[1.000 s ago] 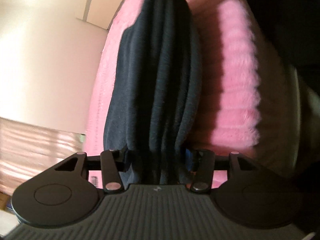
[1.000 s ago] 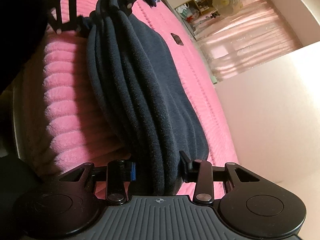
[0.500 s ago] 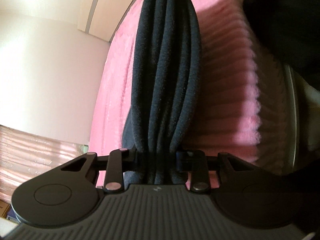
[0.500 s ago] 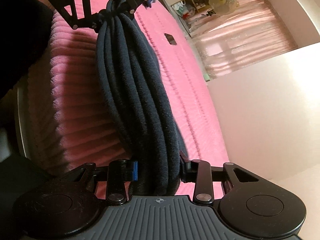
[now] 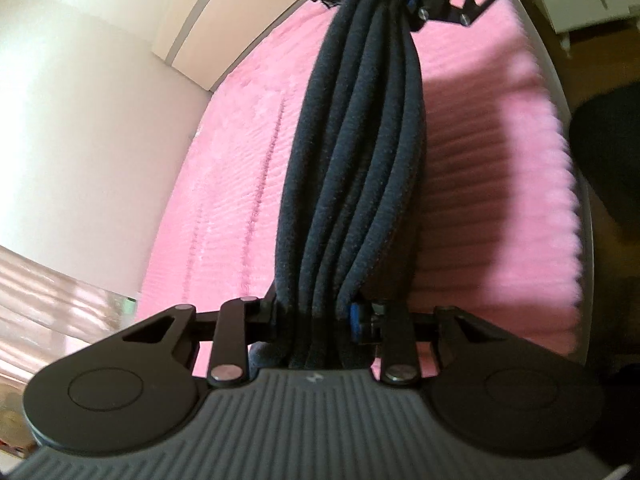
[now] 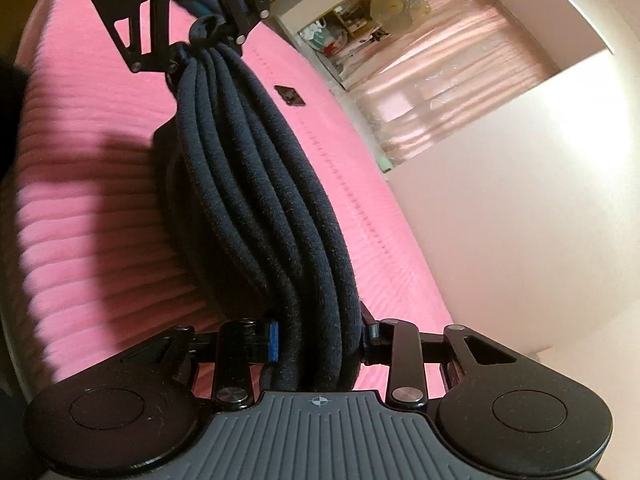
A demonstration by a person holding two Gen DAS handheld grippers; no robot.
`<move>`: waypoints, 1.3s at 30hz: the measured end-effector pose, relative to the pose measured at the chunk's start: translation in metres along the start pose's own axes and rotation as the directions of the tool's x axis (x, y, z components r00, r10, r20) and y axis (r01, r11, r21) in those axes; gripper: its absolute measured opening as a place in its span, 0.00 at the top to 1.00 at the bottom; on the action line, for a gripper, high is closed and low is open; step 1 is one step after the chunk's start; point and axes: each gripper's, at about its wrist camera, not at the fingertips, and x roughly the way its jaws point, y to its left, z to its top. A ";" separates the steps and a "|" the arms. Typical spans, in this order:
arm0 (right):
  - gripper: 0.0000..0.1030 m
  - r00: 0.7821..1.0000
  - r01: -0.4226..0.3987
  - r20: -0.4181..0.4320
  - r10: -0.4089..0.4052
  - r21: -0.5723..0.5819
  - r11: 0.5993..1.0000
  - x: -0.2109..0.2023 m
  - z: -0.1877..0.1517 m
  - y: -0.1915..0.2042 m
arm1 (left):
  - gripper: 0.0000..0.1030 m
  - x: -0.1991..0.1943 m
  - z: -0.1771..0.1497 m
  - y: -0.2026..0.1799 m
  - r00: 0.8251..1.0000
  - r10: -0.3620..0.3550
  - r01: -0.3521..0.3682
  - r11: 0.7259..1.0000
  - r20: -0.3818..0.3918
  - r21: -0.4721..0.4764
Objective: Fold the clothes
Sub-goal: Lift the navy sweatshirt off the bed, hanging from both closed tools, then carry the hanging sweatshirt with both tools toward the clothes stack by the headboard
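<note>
Garment (image 5: 352,168) stretched taut between both tools — left tool (image 5: 320,316) and right tool (image 6: 316,340) each clenched on one end — above the pink bed (image 5: 488,184).

no readable text, labels, brands or numbers anywhere in either wrist view

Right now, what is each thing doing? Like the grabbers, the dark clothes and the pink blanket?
Left gripper: shut on one end of the dark garment.
Right gripper: shut on the other end.
Dark garment: bunched into thick folds, held stretched between both grippers.
Pink blanket: spread flat under the garment, with a shadow on it.
Small dark object: lying on the blanket, apart from the garment.
</note>
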 end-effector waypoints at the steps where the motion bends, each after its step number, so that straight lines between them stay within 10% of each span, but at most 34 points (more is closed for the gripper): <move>1: 0.69 1.000 -0.018 -0.004 0.018 0.008 1.000 0.002 0.004 -0.008 | 0.74 0.002 0.001 0.008 1.000 -0.012 0.012 1.000 0.000 -0.012; 13: 0.69 0.961 -0.201 -0.174 0.216 0.101 0.974 -0.055 0.047 -0.135 | 0.74 -0.046 0.069 0.103 0.970 -0.240 0.239 0.971 -0.029 -0.018; 28: 0.69 0.923 0.008 -0.379 0.064 0.187 0.982 -0.231 -0.015 -0.273 | 0.74 -0.111 0.291 0.118 0.948 -0.284 0.270 0.957 0.143 0.108; 39: 0.69 0.890 0.036 -0.450 0.078 0.240 0.970 -0.271 -0.058 -0.299 | 0.74 -0.083 0.362 0.089 0.930 -0.321 0.285 0.938 0.180 0.198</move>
